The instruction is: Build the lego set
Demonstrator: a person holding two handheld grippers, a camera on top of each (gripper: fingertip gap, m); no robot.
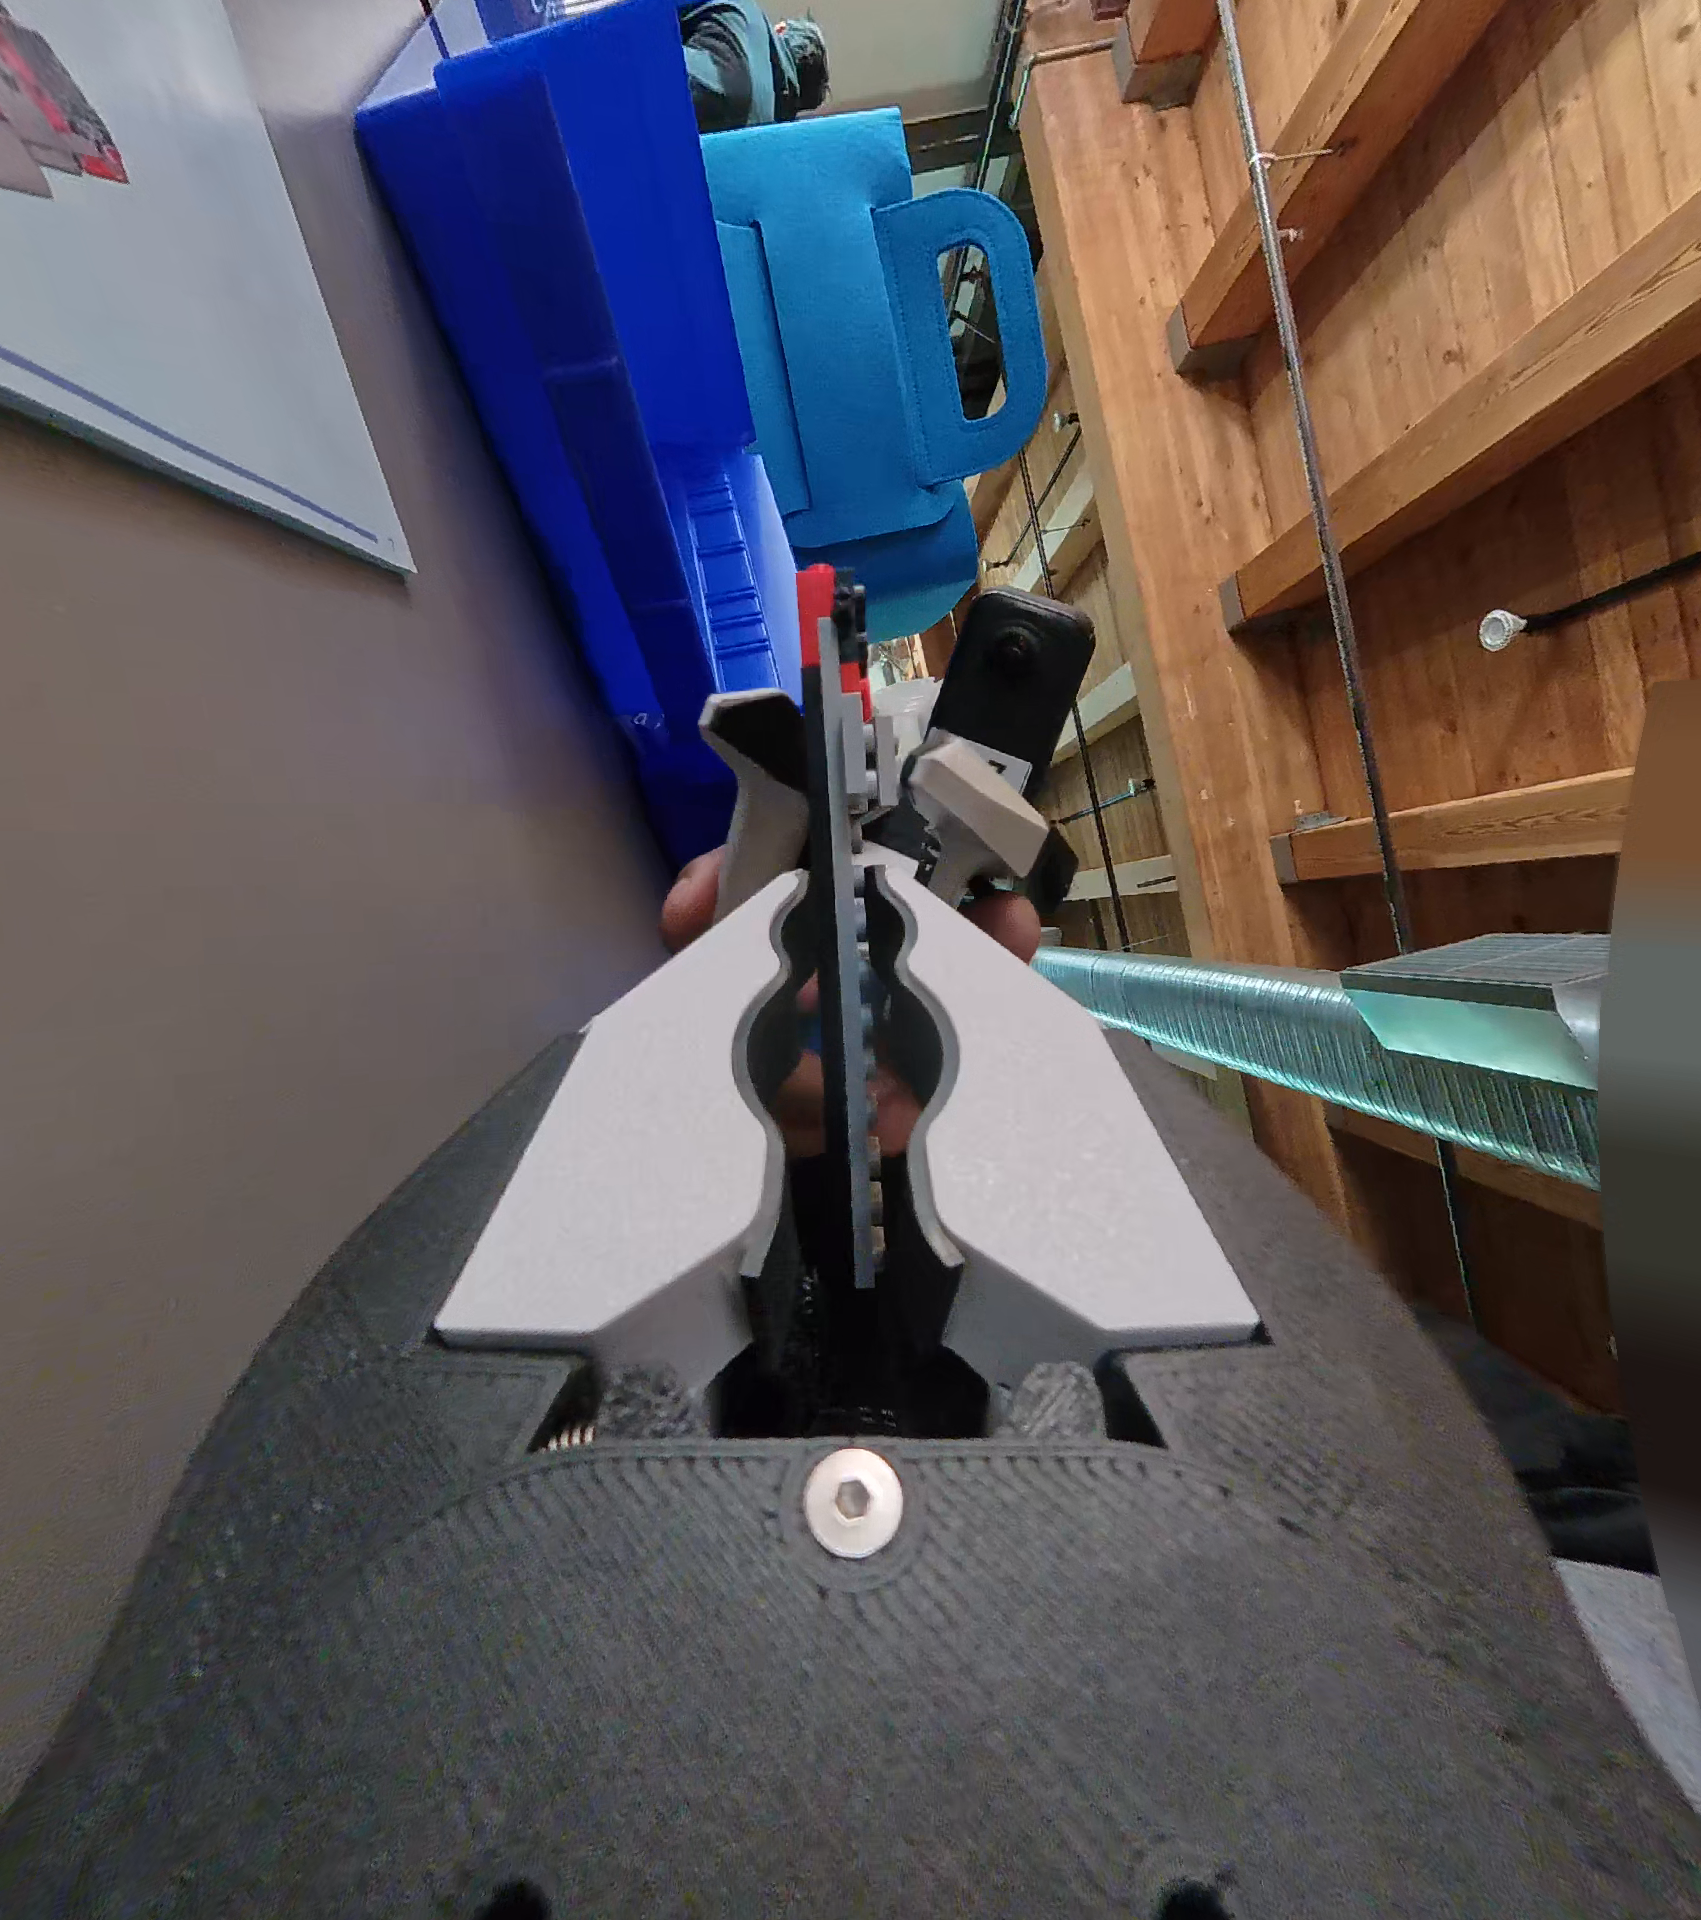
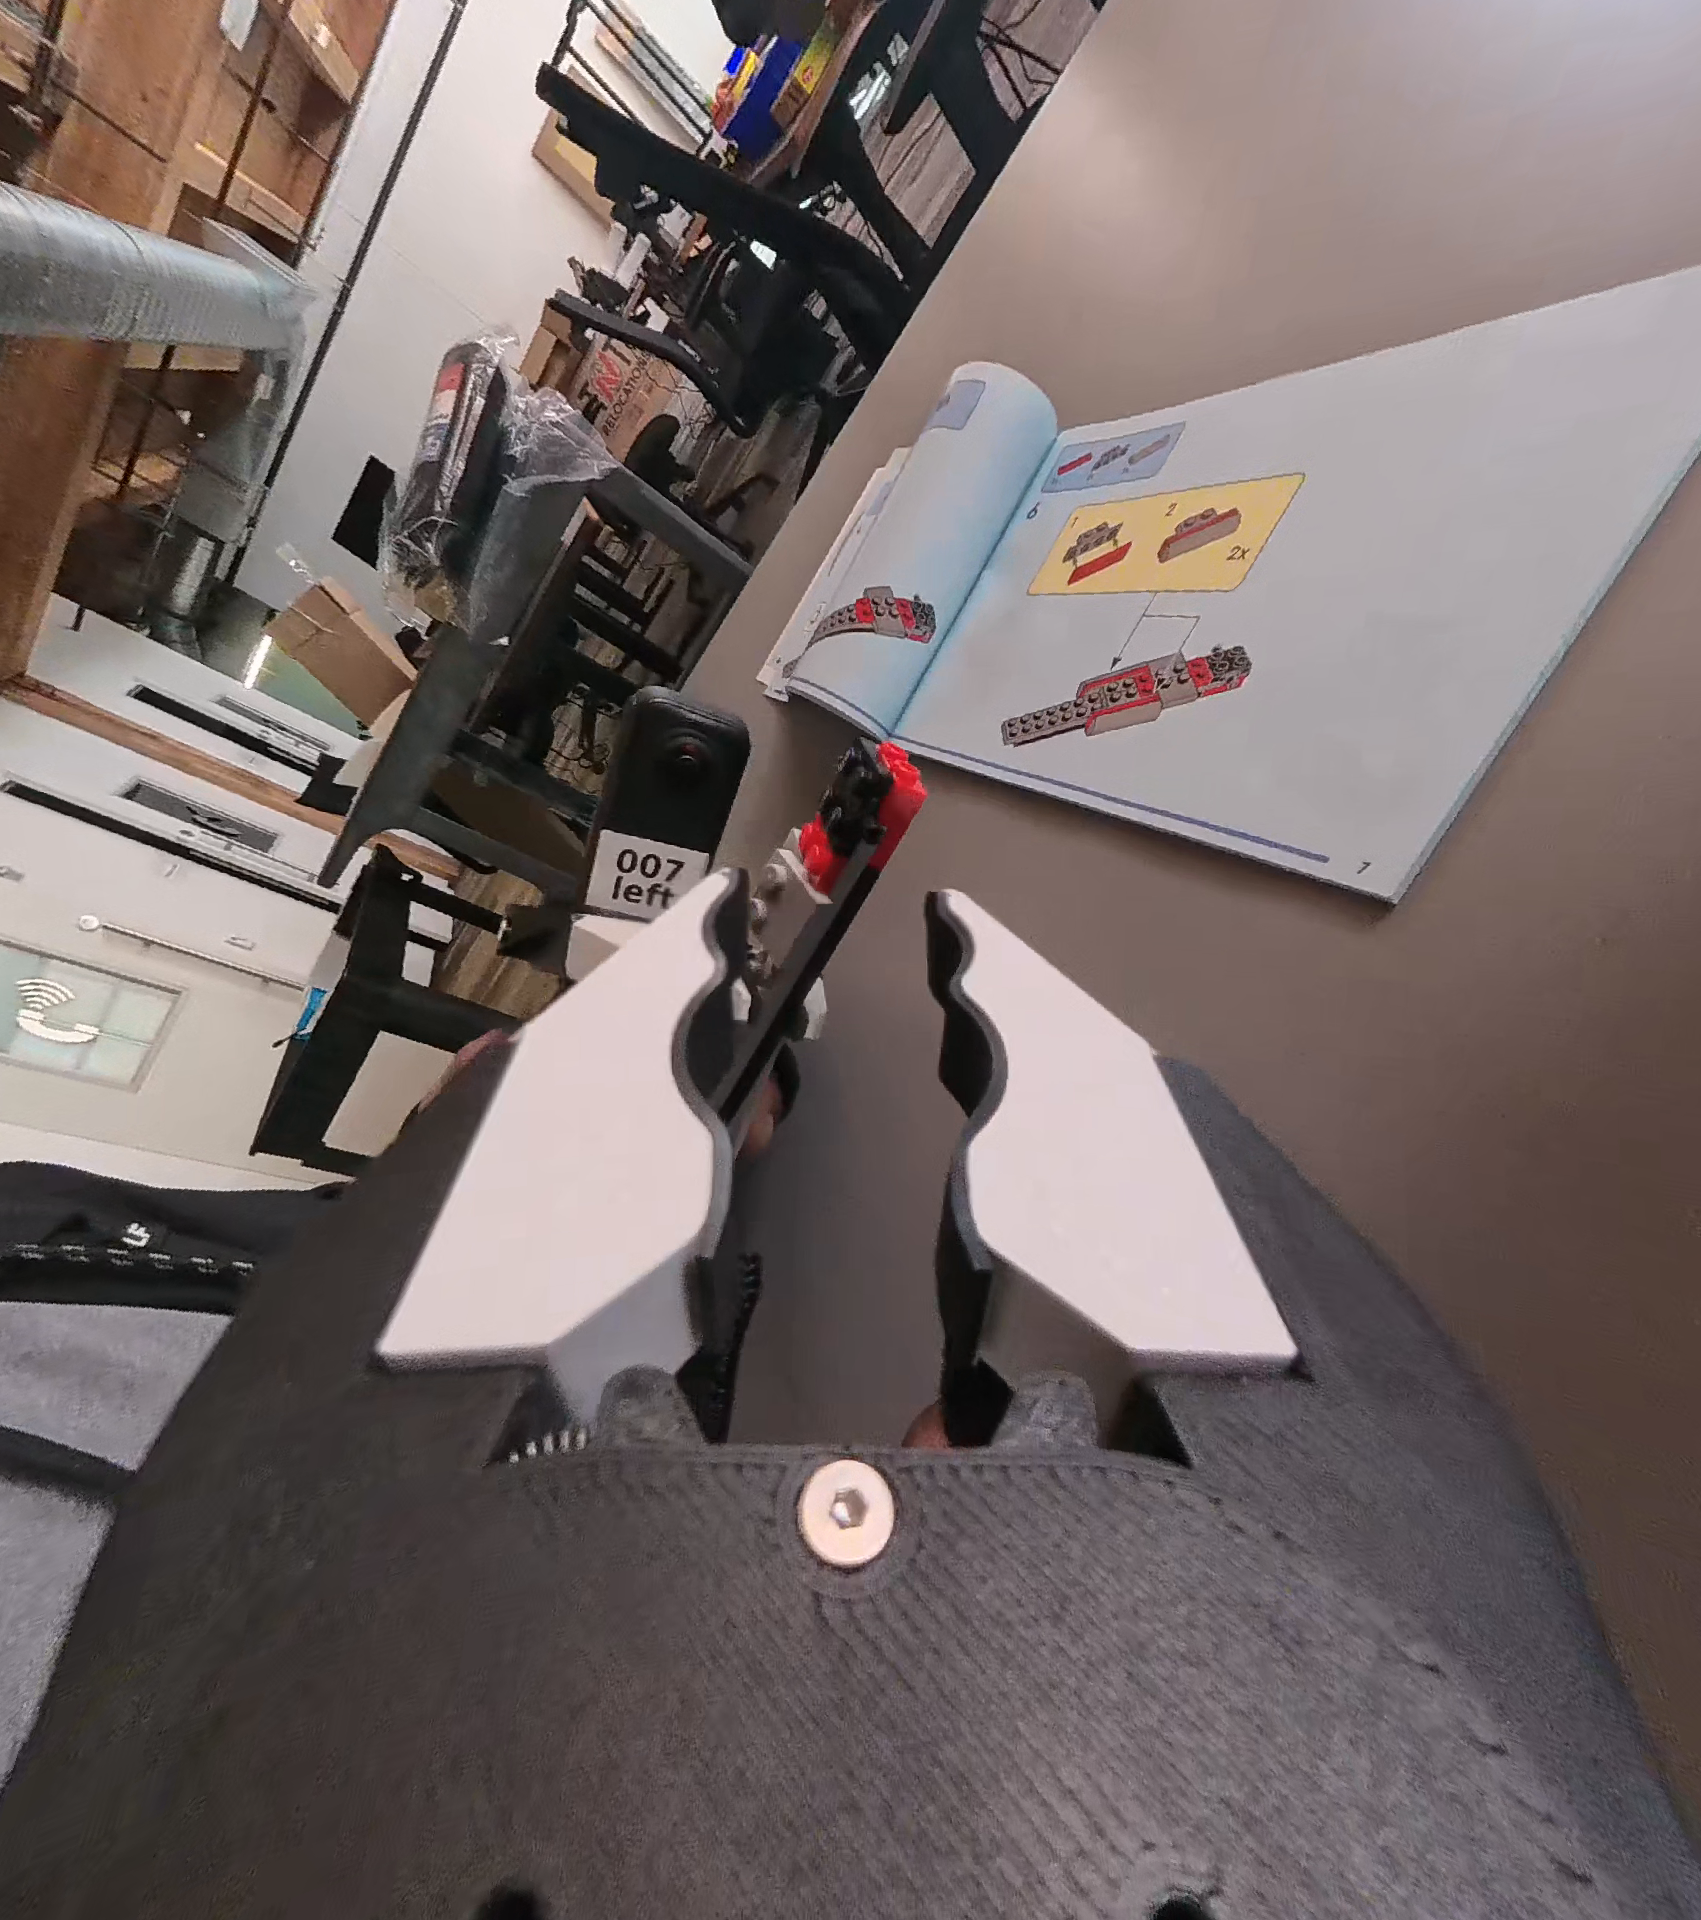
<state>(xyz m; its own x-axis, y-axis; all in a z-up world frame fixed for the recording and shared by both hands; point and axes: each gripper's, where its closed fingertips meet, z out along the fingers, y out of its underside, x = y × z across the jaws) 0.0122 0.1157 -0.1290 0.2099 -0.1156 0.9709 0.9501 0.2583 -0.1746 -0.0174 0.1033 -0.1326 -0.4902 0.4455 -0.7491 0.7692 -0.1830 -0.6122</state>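
Observation:
My left gripper (image 1: 841,883) is shut on the lego assembly (image 1: 838,1039), a long dark grey plate seen edge-on, with red and grey bricks at its far end. My right gripper (image 2: 830,904) is open. The assembly (image 2: 867,821) passes between its fingers and lies against the left finger (image 2: 607,1122), apart from the right one. In the left wrist view the right gripper (image 1: 861,779) straddles the far part of the plate. The open instruction booklet (image 2: 1345,582) lies on the brown table (image 2: 1448,1143).
Dark blue plastic bins (image 1: 555,364) and a light blue felt bag (image 1: 856,343) stand on the table beyond the grippers. The booklet's edge (image 1: 98,312) shows at the left. Wooden beams (image 1: 1448,416) and a silver duct (image 1: 1293,1049) fill the room behind.

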